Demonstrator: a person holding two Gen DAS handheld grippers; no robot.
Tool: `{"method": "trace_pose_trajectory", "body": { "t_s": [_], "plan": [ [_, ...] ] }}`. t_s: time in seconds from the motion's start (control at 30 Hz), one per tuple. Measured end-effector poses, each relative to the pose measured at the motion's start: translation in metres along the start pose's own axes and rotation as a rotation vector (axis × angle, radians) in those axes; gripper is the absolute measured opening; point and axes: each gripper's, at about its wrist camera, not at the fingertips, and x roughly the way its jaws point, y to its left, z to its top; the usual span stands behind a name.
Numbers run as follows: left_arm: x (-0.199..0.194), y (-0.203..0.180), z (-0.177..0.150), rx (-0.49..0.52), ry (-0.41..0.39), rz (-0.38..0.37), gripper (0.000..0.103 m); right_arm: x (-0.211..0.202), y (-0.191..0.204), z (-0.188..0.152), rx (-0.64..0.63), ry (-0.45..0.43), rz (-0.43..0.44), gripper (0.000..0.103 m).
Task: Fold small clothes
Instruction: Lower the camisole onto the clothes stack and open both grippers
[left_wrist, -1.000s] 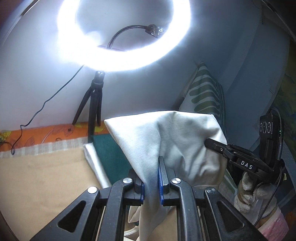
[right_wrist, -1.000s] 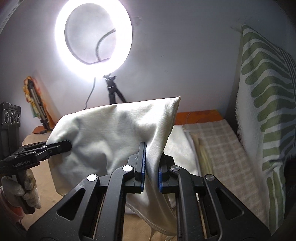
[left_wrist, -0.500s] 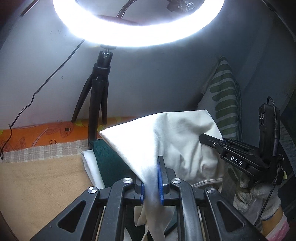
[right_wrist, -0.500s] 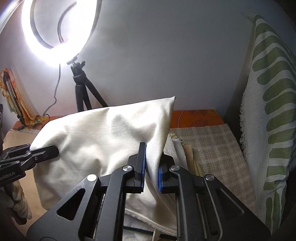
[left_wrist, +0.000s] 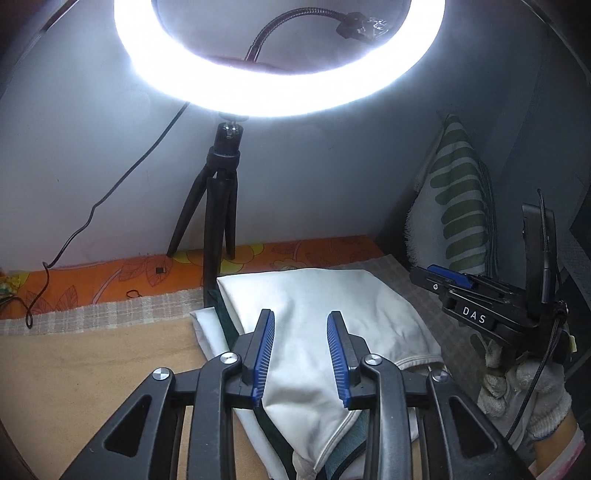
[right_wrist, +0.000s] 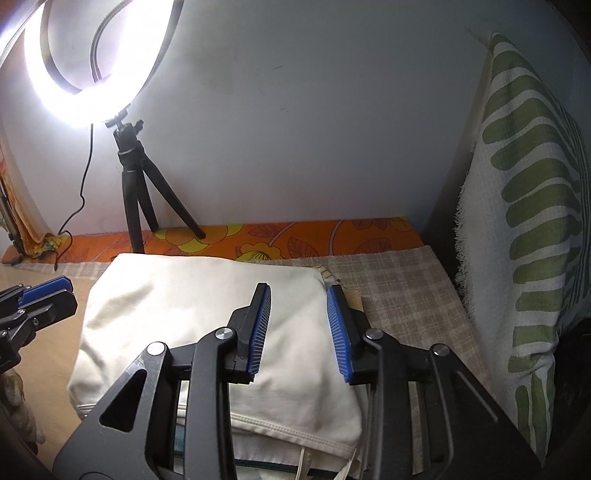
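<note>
A small white garment (left_wrist: 314, 332) (right_wrist: 192, 302) lies folded on a stack of other folded clothes with a dark green layer (left_wrist: 225, 325) beneath. My left gripper (left_wrist: 300, 317) hovers just above its near left part, jaws opening, blue pads apart and free of the cloth. My right gripper (right_wrist: 297, 295) stands over the garment's right edge, jaws also opening, nothing pinched. In the left wrist view the right gripper (left_wrist: 447, 280) shows at the right, held by a gloved hand (left_wrist: 524, 387). The left gripper's fingertips (right_wrist: 48, 291) show at the left edge of the right wrist view.
A ring light (left_wrist: 280, 74) on a black tripod (left_wrist: 218, 206) stands just behind the stack against the wall. A green-and-white patterned towel (right_wrist: 524, 221) hangs at the right. The surface is a beige cloth (left_wrist: 74, 369) with a checked cloth (right_wrist: 406, 295) and orange floral fabric (right_wrist: 295, 236) at the back.
Both grippers lowered the white garment onto the stack and let go of it; their jaws, shut on the cloth before, now stand apart. The garment has gone from hanging to lying flat.
</note>
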Motion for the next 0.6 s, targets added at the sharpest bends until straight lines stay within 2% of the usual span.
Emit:
{"method": "trace_pose_trajectory", "body": {
  "t_s": [0.2,0.6],
  "plan": [
    [-0.031,-0.014,0.0,0.028,-0.024,-0.004,0.029,-0.029,0.005,-0.002,0.014,-0.027,-0.01,0.033],
    [-0.114,-0.041,0.0,0.064,-0.088,-0.021,0.03,-0.114,0.032,-0.01,0.038,-0.099,-0.022,0.033]
  ]
}}
